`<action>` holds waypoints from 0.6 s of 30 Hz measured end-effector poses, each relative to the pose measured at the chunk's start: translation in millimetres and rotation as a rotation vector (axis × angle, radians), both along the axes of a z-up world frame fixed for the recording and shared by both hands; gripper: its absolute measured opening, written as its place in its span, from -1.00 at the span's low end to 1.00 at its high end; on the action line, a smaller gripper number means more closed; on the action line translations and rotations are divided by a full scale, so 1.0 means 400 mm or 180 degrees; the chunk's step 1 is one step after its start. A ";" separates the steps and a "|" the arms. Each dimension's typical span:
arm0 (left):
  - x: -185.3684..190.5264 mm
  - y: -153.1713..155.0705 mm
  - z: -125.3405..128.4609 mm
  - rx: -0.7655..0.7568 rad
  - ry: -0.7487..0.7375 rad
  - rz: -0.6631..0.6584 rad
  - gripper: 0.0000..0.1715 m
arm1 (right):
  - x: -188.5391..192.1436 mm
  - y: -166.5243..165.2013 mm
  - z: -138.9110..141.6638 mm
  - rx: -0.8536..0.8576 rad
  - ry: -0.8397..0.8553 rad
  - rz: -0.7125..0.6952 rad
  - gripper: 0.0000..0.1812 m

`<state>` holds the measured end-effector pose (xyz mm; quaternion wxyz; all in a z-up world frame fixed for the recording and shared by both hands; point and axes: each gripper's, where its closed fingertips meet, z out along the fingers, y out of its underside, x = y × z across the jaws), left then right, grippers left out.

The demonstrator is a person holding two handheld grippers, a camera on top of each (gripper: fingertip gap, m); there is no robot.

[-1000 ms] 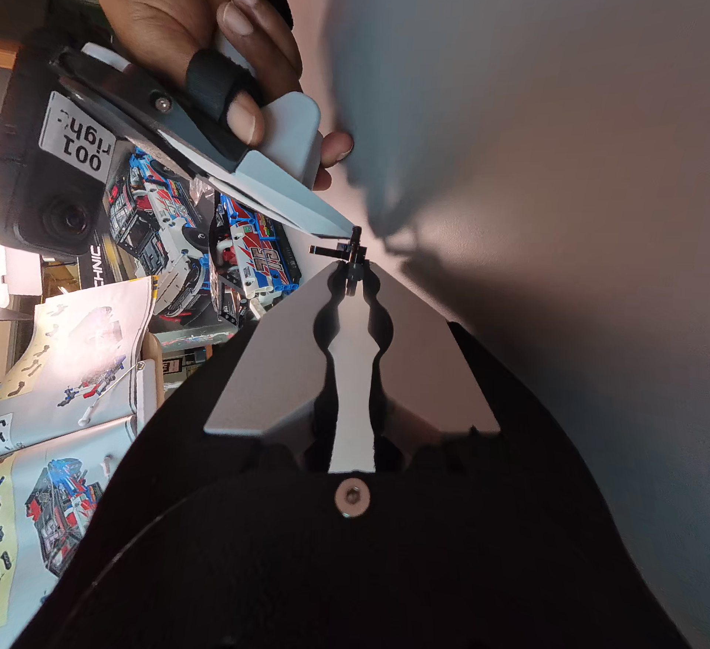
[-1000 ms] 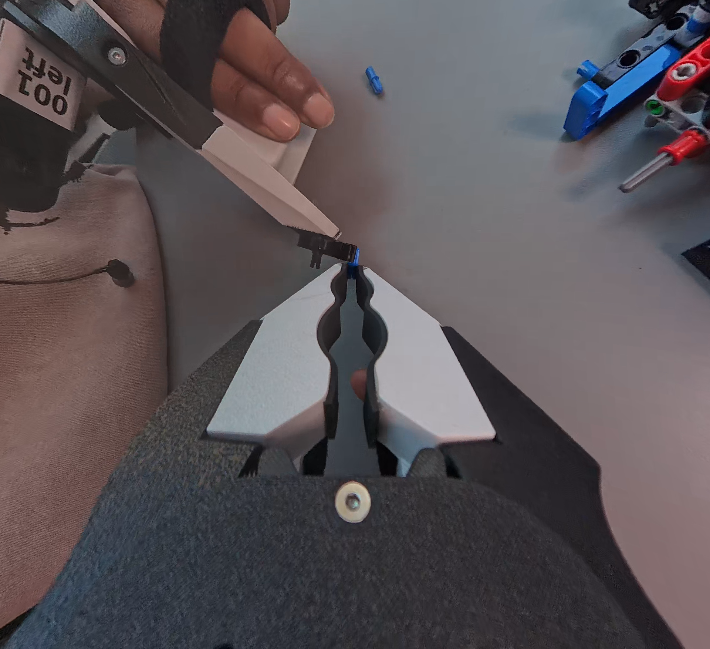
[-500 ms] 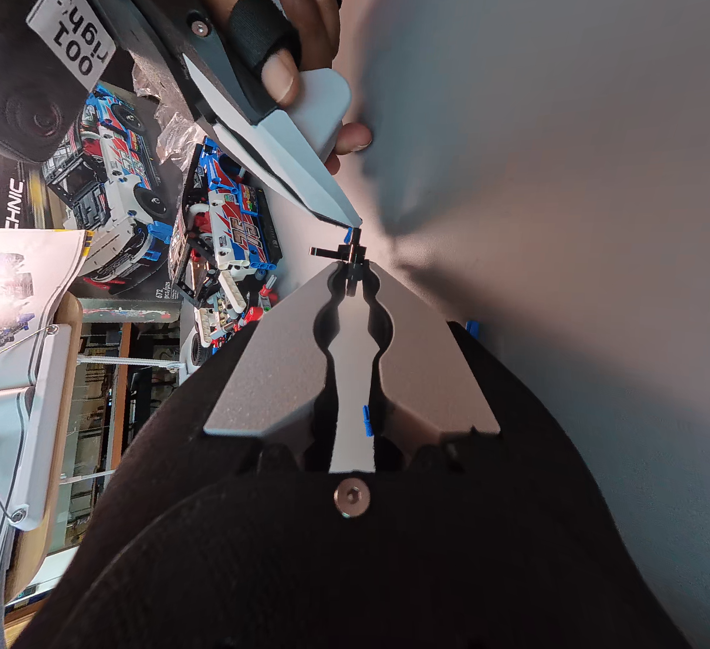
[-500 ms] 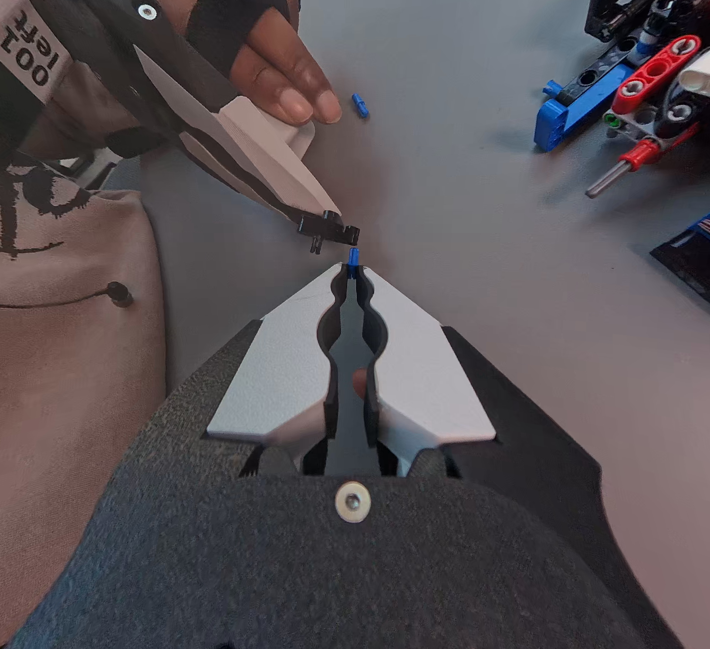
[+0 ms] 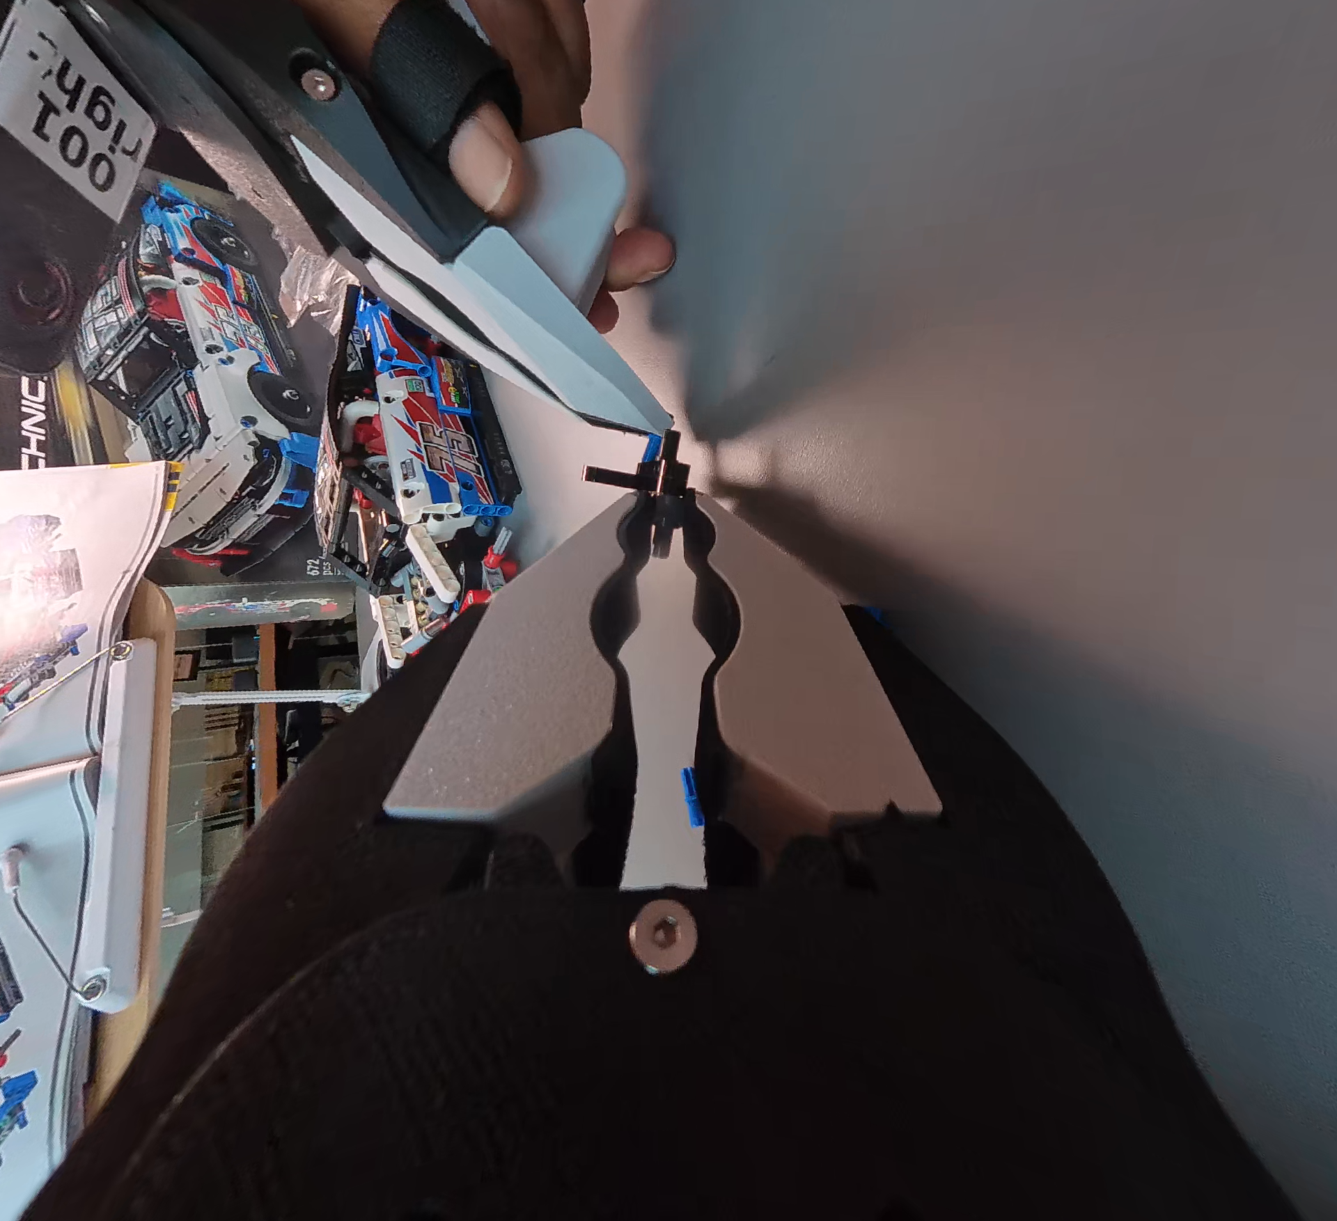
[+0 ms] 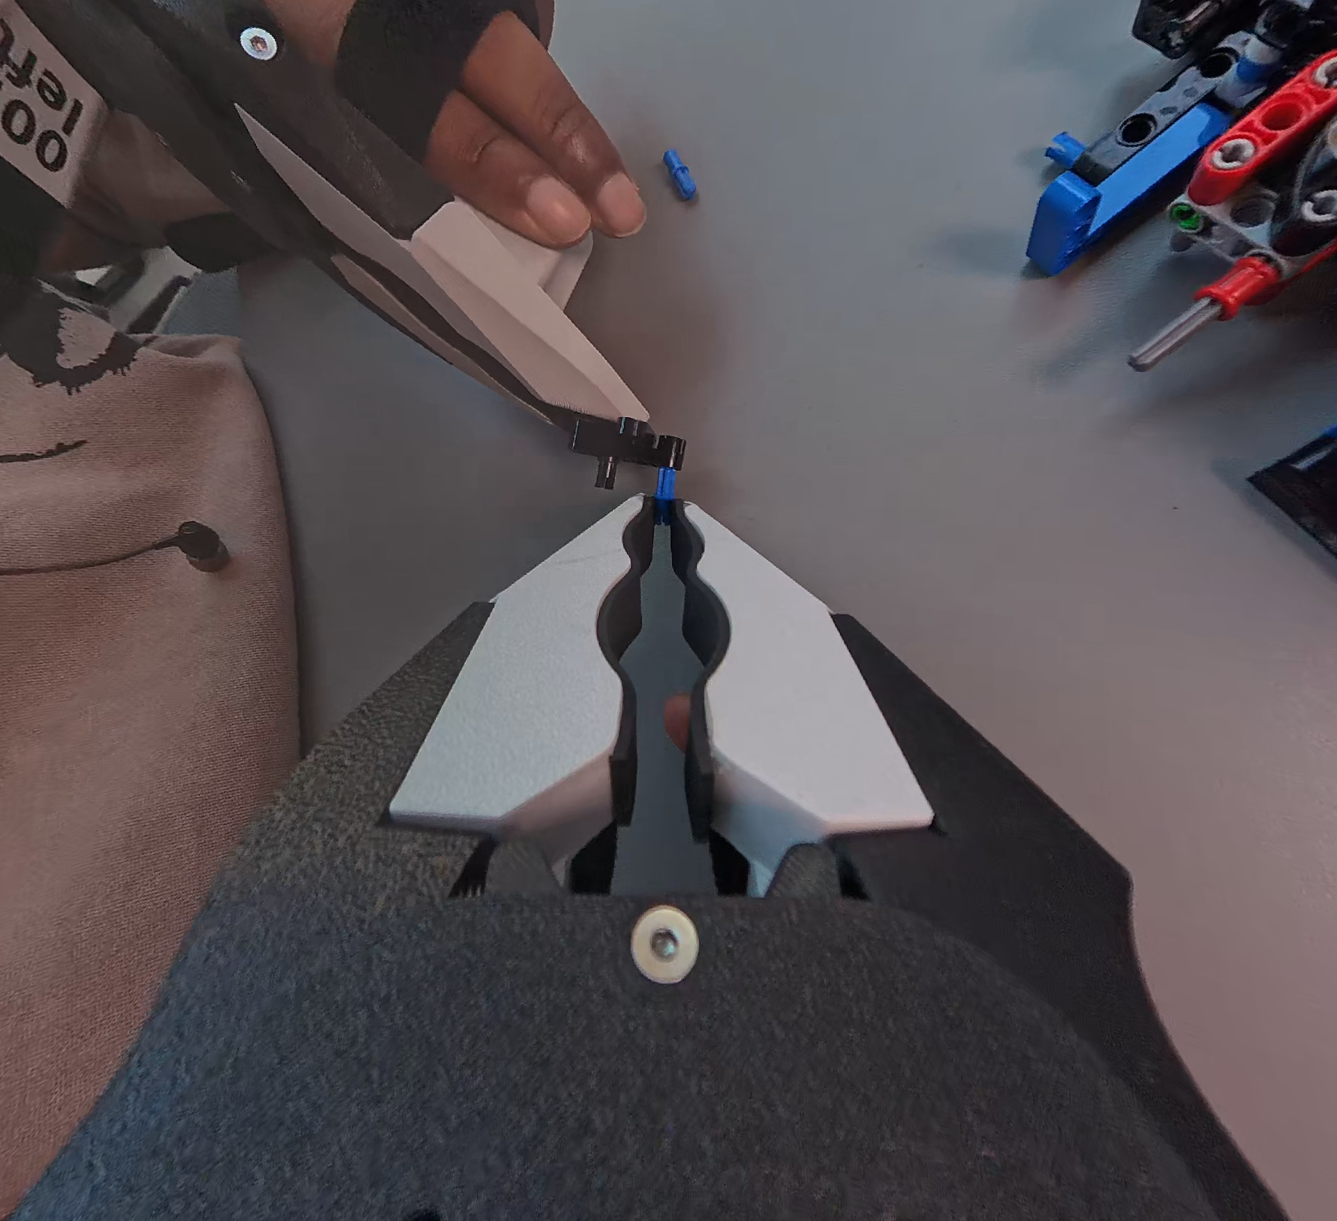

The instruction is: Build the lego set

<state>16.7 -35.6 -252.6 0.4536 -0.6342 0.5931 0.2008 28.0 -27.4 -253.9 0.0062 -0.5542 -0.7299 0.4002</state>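
My left gripper (image 5: 664, 499) is shut on a small black lego connector (image 5: 662, 474) with a black pin sticking out to the left. The same connector (image 6: 628, 447) shows in the right wrist view at the left gripper's tips. My right gripper (image 6: 662, 501) is shut on a small blue pin (image 6: 664, 486), whose free end meets the underside of the black connector. In the left wrist view the right gripper (image 5: 655, 427) comes in from the upper left and its tip meets the connector.
A loose blue pin (image 6: 680, 174) lies on the grey table (image 6: 904, 463). A partly built lego car (image 6: 1244, 123) sits at the right, also seen in the left wrist view (image 5: 419, 456). The set's box (image 5: 181, 333) and an open instruction booklet (image 5: 58, 608) stand at the left.
The grippers first drew a little apart, leaving a gap between pin and connector. Now the blue pin's tip is up against the black connector again.
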 end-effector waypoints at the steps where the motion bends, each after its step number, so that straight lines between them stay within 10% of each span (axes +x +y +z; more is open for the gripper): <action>1: 0.000 0.000 -0.001 0.0011 0.0068 -0.0008 -0.91 | 0.000 0.001 -0.001 0.0034 -0.0002 0.0001 -0.99; 18: 0.014 -0.005 -0.009 0.0022 0.0258 -0.0127 -0.92 | 0.009 -0.006 -0.013 0.0501 0.0000 0.0134 -0.99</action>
